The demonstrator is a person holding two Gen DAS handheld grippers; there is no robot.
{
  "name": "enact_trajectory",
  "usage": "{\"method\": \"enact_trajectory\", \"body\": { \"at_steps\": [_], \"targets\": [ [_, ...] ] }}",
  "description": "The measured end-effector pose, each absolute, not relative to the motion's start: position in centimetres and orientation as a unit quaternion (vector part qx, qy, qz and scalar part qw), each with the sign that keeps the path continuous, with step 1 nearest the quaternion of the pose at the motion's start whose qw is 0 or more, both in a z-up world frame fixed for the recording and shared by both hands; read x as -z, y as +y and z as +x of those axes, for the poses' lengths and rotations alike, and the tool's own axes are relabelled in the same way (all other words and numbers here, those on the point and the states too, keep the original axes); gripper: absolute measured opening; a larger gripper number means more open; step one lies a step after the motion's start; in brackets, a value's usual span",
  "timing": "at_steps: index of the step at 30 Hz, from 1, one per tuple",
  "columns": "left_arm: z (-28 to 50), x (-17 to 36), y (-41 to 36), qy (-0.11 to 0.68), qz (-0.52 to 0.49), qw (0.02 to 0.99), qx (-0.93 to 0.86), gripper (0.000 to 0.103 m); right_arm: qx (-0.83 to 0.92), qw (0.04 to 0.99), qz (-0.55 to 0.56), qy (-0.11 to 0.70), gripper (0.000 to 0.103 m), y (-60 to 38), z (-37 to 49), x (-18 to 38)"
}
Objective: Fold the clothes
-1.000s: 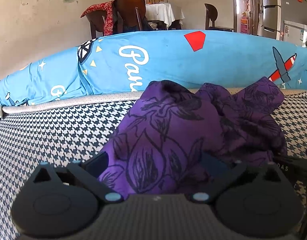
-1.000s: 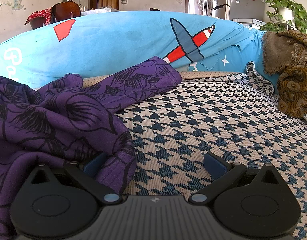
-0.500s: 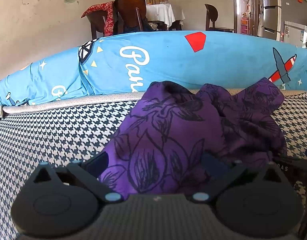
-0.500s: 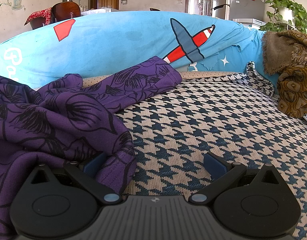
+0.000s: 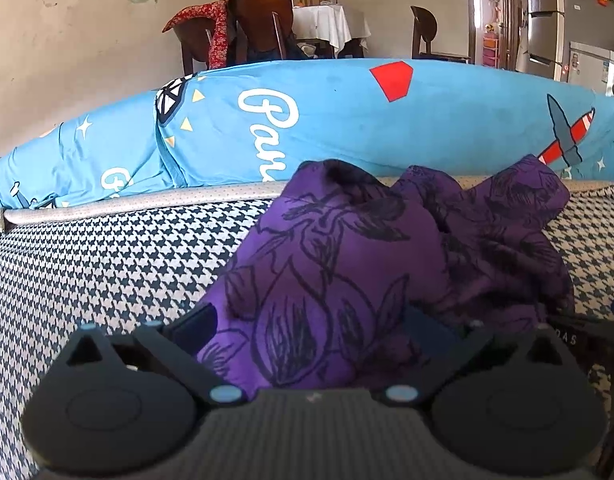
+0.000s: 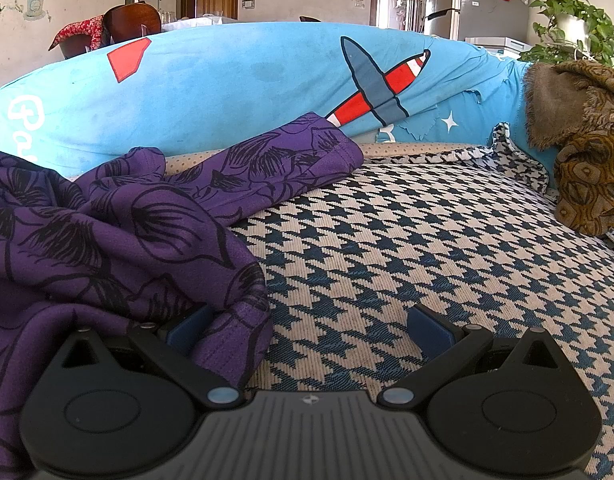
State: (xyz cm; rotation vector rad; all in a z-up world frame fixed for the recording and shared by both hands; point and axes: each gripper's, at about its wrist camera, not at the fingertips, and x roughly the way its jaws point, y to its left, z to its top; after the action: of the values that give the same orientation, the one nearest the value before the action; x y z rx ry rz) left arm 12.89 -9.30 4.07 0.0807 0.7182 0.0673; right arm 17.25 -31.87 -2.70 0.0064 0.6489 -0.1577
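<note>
A houndstooth-covered seat (image 6: 407,240) fills the foreground of both wrist views, backed by a blue printed cover (image 5: 327,128) draped over the backrest; we take this cover as our landmark. Beyond it we see dining chairs (image 5: 259,28) and a refrigerator (image 6: 447,4).

The purple garment (image 5: 347,264), printed with black line-drawn flowers, lies crumpled on the seat just in front of the cover. One tube-like part, probably a sleeve or leg (image 6: 291,160), stretches toward the cover's red-and-white airplane motif (image 6: 383,84) and touches the cover's base. The cloth is bunched into soft ridges, with no flat panel yet exposed; we judge that folding proper has not begun.

The left gripper (image 5: 311,324) sits low on the seat with its fingers spread wide and a lobe of fabric lying between them, unpinched. The right gripper (image 6: 307,324) is likewise spread; a hemmed edge (image 6: 243,320) drapes against its left finger (image 6: 187,326), while the right finger (image 6: 429,330) stands over bare upholstery. We read this placement as both tools bracketing the near edge of the heap from either end, ready to pinch and spread it flat.

A brown patterned throw (image 6: 587,140) rests at the cover's far right end, well apart from the garment.
</note>
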Motion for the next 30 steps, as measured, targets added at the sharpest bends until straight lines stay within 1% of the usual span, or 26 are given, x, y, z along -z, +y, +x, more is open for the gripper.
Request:
{"method": "enact_trajectory", "body": {
  "at_steps": [30],
  "targets": [
    [12.86, -3.96, -9.40, 0.354, 0.039, 0.934, -0.032, 0.103, 0.077, 0.944, 0.005, 0.319, 0.103, -31.87, 17.22, 2.66]
  ]
}}
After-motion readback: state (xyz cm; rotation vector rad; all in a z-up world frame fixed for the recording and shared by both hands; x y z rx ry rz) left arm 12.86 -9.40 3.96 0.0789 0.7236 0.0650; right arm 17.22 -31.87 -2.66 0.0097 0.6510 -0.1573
